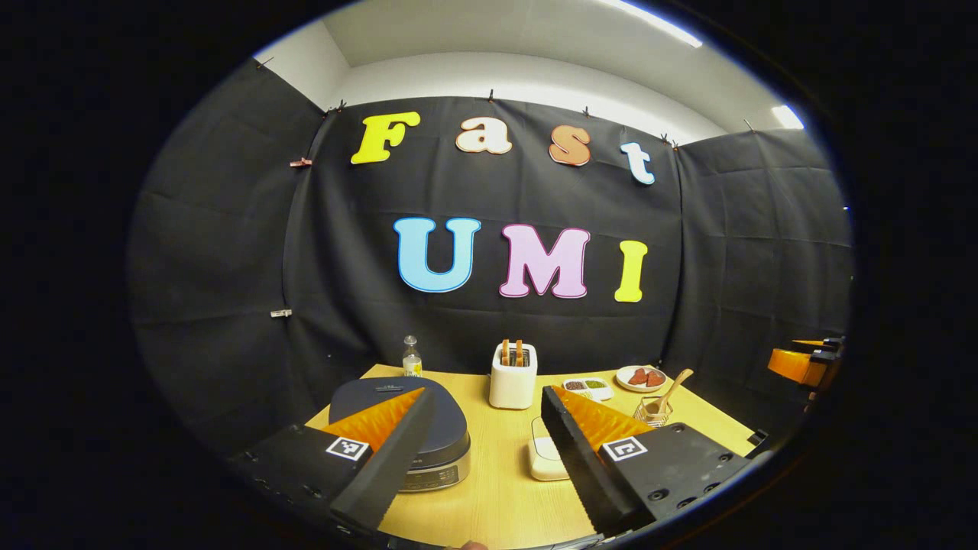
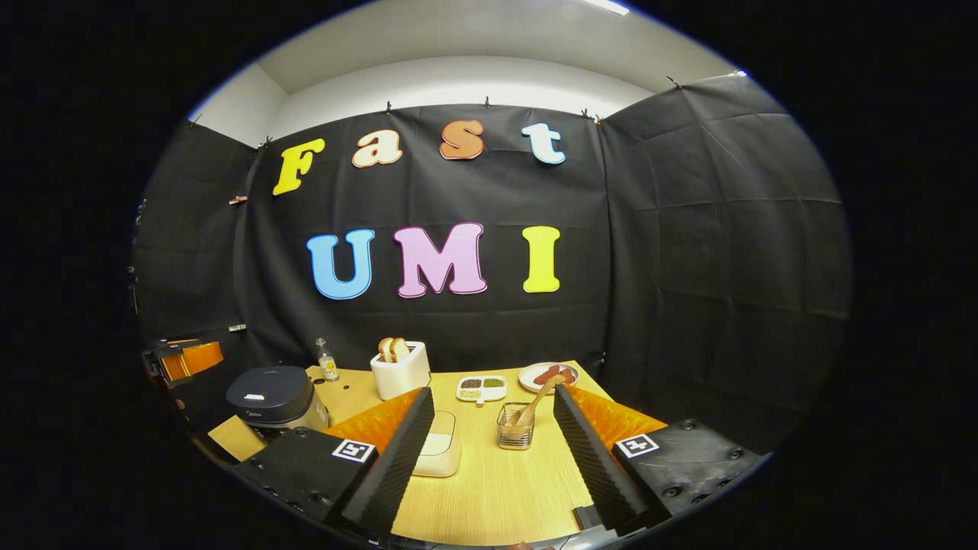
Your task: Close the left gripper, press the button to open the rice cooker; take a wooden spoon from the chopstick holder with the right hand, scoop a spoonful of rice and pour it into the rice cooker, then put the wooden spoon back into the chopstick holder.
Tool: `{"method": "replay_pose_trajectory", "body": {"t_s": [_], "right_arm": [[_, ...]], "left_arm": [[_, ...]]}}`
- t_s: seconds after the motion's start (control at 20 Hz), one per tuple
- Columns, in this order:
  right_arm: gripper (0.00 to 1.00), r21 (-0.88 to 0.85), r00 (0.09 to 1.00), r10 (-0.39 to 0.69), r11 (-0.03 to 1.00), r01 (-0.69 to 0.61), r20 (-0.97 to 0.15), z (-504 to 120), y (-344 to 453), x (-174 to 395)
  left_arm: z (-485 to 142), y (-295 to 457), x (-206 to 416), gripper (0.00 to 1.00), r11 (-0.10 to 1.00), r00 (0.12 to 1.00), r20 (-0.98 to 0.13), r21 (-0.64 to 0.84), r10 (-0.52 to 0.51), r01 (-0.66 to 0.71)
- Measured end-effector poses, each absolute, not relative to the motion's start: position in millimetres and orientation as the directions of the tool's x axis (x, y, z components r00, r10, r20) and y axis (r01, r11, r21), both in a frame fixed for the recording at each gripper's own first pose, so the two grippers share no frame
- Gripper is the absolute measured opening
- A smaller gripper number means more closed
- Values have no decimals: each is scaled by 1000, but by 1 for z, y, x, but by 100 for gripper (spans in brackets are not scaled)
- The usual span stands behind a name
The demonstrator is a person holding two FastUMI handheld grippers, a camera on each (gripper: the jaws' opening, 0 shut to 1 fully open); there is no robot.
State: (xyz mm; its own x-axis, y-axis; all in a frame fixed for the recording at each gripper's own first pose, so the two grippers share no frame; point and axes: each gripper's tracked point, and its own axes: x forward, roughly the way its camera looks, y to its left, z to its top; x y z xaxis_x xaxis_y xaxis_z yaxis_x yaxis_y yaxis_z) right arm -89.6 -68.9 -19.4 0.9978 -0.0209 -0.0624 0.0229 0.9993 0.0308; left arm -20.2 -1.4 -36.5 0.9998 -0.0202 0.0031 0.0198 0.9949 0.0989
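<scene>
The dark-lidded rice cooker (image 1: 428, 428) sits shut on the wooden table (image 1: 497, 496), just behind my left gripper's (image 1: 474, 473) left finger; it also stands at the table's left end (image 2: 271, 397). My left gripper is open and holds nothing. A wooden spoon (image 2: 535, 401) leans in the clear chopstick holder (image 2: 514, 428), straight ahead between the fingers of my right gripper (image 2: 497, 473), which is open and empty. The holder with the spoon (image 1: 665, 401) lies behind the left gripper's right finger. A pale box of rice (image 2: 439, 452) rests beside the right gripper's left finger.
A white toaster (image 2: 400, 370) with bread stands at the back, with a small bottle (image 2: 327, 360) to its left. A divided dish of grains (image 2: 481, 387) and a plate of red food (image 2: 546, 376) lie at the back right. The other gripper (image 2: 187, 357) hovers far left.
</scene>
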Motion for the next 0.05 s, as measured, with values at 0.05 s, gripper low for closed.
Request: {"method": "replay_pose_trajectory", "body": {"t_s": [0.05], "right_arm": [[98, 35, 998, -22, 999, 25, -66, -21, -69, -88]], "left_arm": [[-37, -1, -19, 95, 995, 1000, 2, 102, -18, 18]]}}
